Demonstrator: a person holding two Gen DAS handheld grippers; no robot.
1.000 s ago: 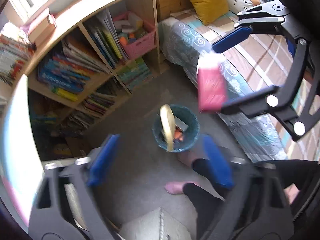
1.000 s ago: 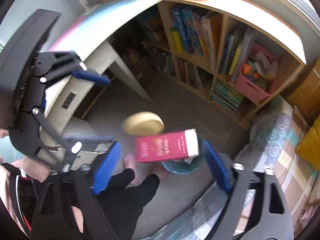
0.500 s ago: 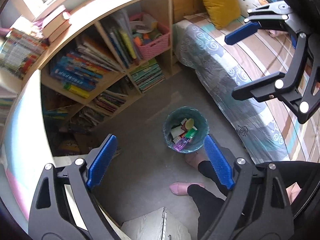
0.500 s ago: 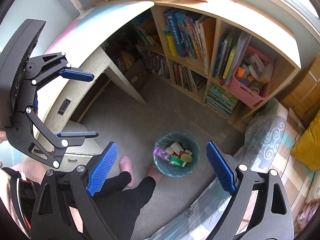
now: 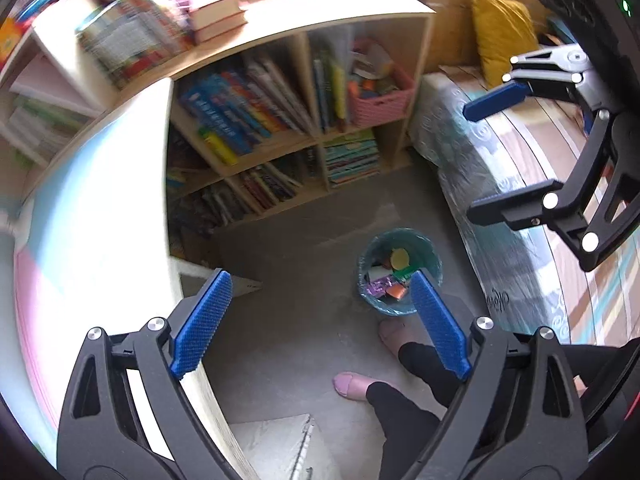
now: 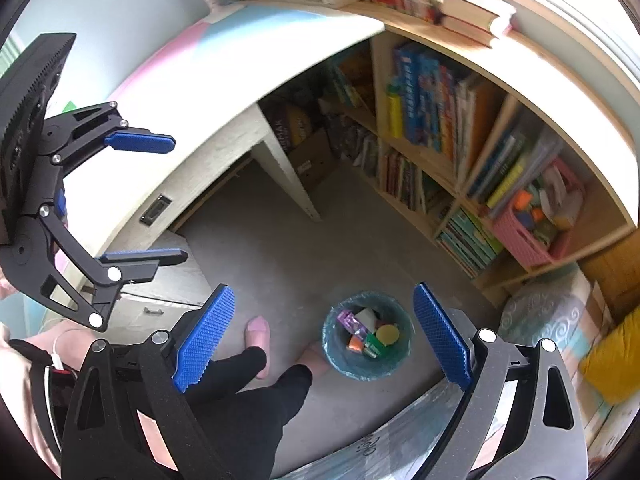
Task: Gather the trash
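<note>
Trash now in bin (image 6: 366,354); drawer (image 6: 154,304) only in right view.

Left black gripper with blue pads (image 5: 320,324): jaws spread wide, empty.
Right black gripper with blue pads (image 6: 324,336): jaws spread wide, empty, pointing downward.

Daylight floods in from the top edge — the desk (image 5: 100,216) glares white. Fisheye bends the edges; upper books (image 5: 136,40) smear with blur.
</note>
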